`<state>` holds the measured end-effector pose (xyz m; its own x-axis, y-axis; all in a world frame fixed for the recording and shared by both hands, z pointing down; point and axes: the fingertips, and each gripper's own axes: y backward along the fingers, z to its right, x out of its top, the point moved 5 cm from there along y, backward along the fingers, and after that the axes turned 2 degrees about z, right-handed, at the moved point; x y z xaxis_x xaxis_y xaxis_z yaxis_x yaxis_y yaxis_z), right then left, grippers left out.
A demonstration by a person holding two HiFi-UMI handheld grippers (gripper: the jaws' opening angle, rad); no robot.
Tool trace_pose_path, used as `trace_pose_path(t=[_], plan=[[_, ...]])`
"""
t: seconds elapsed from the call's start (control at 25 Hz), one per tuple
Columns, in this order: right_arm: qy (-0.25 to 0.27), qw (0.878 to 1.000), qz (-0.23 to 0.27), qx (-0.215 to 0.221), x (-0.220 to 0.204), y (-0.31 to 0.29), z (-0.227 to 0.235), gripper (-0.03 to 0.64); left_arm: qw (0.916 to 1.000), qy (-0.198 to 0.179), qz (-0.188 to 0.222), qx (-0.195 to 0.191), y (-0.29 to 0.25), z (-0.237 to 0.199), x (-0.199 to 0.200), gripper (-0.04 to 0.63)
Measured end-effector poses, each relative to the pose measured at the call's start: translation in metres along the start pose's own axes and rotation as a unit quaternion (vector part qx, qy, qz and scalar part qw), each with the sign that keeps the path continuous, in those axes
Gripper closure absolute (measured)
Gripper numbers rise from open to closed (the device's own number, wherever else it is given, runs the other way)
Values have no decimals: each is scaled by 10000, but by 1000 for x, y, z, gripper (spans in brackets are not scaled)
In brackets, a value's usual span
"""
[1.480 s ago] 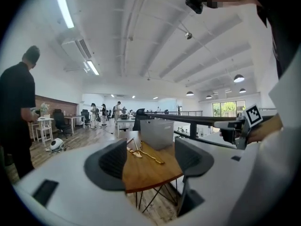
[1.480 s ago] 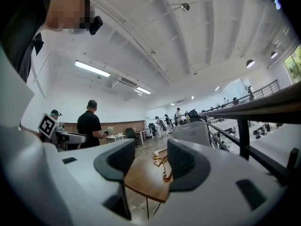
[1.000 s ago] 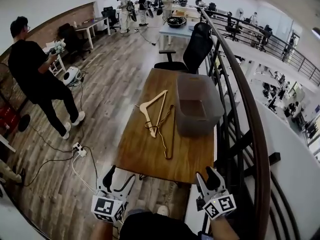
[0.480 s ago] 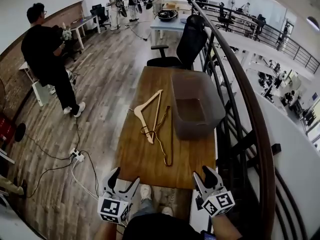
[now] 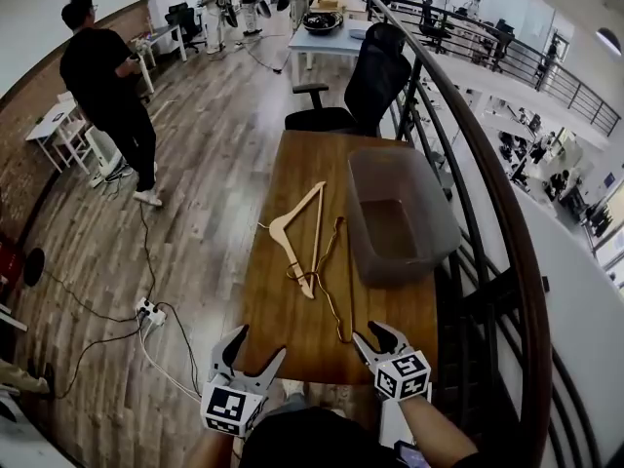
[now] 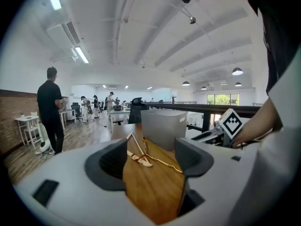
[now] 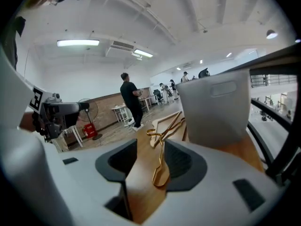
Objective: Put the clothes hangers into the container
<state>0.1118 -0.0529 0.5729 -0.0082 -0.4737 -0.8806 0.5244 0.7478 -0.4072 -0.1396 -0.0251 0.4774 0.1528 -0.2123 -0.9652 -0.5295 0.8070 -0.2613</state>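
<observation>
On the wooden table (image 5: 283,334) lie a pale wooden hanger (image 5: 297,230) and a thin gold wire hanger (image 5: 343,286), their hooks tangled together. The grey translucent container (image 5: 402,214) stands to their right, with nothing visible inside. My left gripper (image 5: 258,347) hovers open at the table's near edge, nothing between its jaws (image 6: 153,159). My right gripper (image 5: 374,333) is open and its jaws have just been closing; the gold wire hanger's near end (image 7: 160,171) lies between them, with the pads not pressing on it. The container (image 7: 216,107) looms just beyond.
A black office chair (image 5: 375,81) stands at the table's far end. A dark railing (image 5: 487,213) runs along the right side. A person in black (image 5: 107,86) stands on the wooden floor to the left. A power strip and cables (image 5: 151,310) lie near the table's left leg.
Both grippers have moved forward to the table's near edge. The right one has dropped lower, to the gold hanger's near end. The person in black has shifted position.
</observation>
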Motion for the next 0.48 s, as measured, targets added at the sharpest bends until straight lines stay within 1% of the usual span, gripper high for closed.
trace_pose_path(t=[0.16,0.28,0.48], plan=[[348,9977,-590,-15,-15,-48,0,448,9998,34,-73,-179,-13,-14,-3,273],[456,9944,-952,-16,-27,-79,6,448,9996,82,-60,-252,-20,-25,-4,273],[504,9887,-1401,-151,-42,-119,14,454,9993,-110,-69,-362,-27,-39,-10,281]])
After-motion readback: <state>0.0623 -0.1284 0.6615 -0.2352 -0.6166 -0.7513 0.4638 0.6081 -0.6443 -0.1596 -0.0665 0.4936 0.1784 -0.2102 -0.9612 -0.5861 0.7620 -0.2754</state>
